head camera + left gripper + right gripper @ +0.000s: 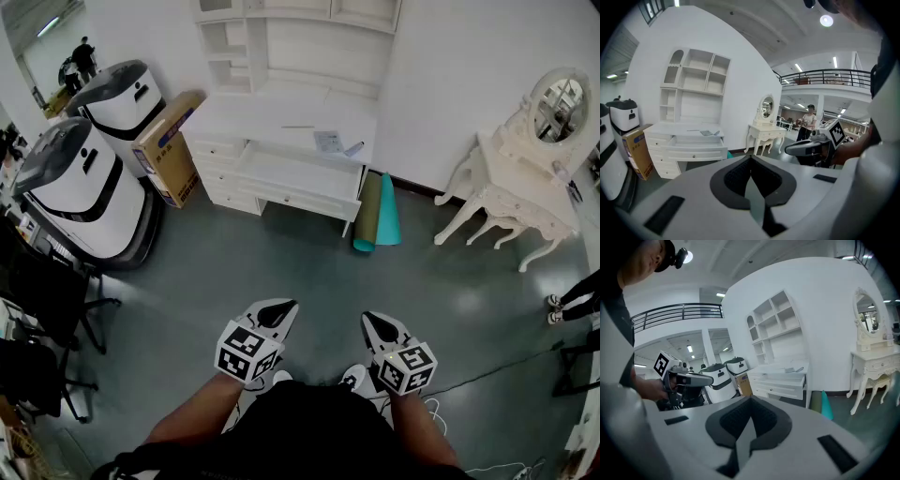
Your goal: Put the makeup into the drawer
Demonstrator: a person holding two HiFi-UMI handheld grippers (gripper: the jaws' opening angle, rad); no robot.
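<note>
Claws closed and empty: left claw (284, 307), right claw (368, 319); box (169, 145) lettering unreadable.

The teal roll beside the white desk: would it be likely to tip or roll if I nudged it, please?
Probably tippy: the teal roll seems to stand on end, leaning by the desk next to an olive roll. Once down, its round shape would likely roll. It looks like rolled sheet, so probably light.

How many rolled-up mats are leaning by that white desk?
2: an olive roll against the desk's right end, and a teal roll just right of it. More could hide behind.
</note>
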